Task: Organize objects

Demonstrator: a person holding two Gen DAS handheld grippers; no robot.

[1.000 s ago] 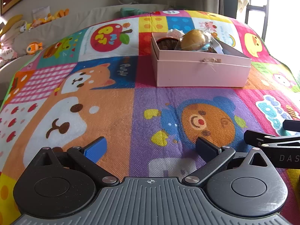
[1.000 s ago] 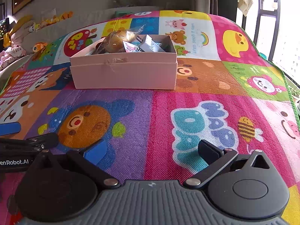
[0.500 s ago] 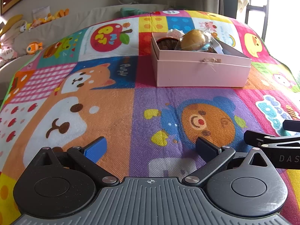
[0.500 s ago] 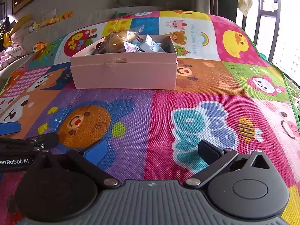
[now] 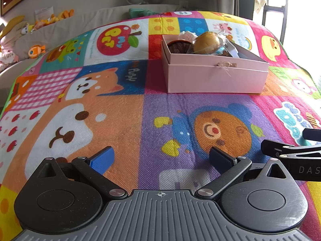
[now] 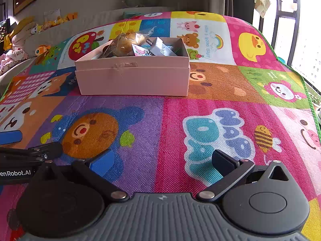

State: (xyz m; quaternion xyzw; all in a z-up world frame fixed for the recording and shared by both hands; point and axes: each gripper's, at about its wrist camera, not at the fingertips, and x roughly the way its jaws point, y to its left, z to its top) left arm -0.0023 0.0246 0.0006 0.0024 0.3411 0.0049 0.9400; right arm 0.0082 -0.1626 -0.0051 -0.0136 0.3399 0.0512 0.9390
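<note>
From the left wrist, the left gripper [image 5: 161, 157] sits low over the play mat [image 5: 120, 120], its jaws spread wide with nothing between them. The pink box [image 5: 216, 78] rests on the mat at about one o'clock, well apart from the fingers. Inside it show a wrapped round bun [image 5: 206, 42], a dark brown cupcake-like item [image 5: 178, 46] and some packets too crowded to name. At three o'clock the tip of the other tool pokes in.

From the right wrist, the right gripper [image 6: 161, 160] likewise hovers near the mat [image 6: 220, 110], jaws parted and empty. The box [image 6: 133, 80] lies at about eleven o'clock, with the bun [image 6: 126, 43] and a white carton [image 6: 160, 49] rising above its rim.

No loose item shows on the mat in either view, so the gathering looks largely finished. What may remain is tidying or closing the box, though no lid is visible.
</note>
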